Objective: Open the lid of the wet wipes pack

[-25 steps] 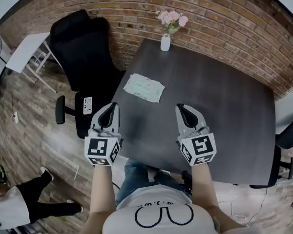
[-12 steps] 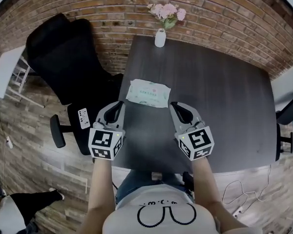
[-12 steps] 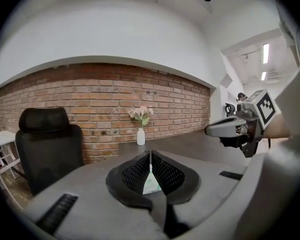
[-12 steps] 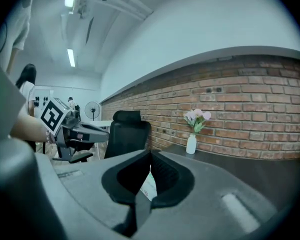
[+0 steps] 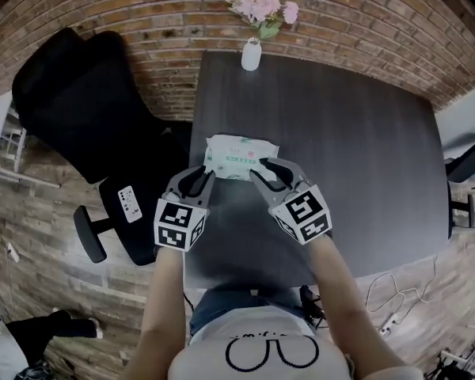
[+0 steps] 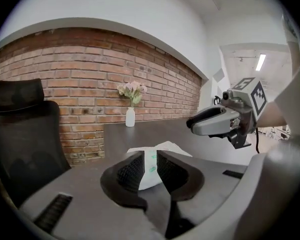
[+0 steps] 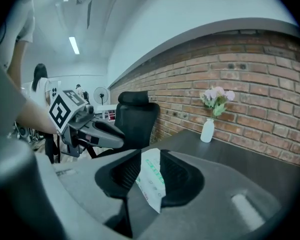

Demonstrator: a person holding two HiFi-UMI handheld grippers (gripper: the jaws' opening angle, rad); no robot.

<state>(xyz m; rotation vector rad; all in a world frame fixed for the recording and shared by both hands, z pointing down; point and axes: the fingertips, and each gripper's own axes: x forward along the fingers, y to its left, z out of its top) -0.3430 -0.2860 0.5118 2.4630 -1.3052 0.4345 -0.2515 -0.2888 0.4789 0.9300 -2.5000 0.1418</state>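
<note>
The wet wipes pack (image 5: 239,156), white with green print, lies flat near the left edge of the dark table (image 5: 356,149). My left gripper (image 5: 199,175) hovers just short of the pack's near left corner. Its jaws stand a little apart, and the pack (image 6: 163,147) shows through the gap beyond them. My right gripper (image 5: 258,167) sits at the pack's near right edge. Its jaws are opening, and the pack (image 7: 151,176) appears in the gap at their tips with the pads not pressing on it. The lid cannot be made out.
A white vase of pink flowers (image 5: 252,52) stands at the table's far edge by the brick wall (image 5: 356,22). A black office chair (image 5: 79,109) is left of the table. Cables (image 5: 384,307) lie on the wooden floor at right.
Both grippers have moved forward and down to the near edge of the pack. The right gripper's jaws have parted. The view has shifted toward the table.
</note>
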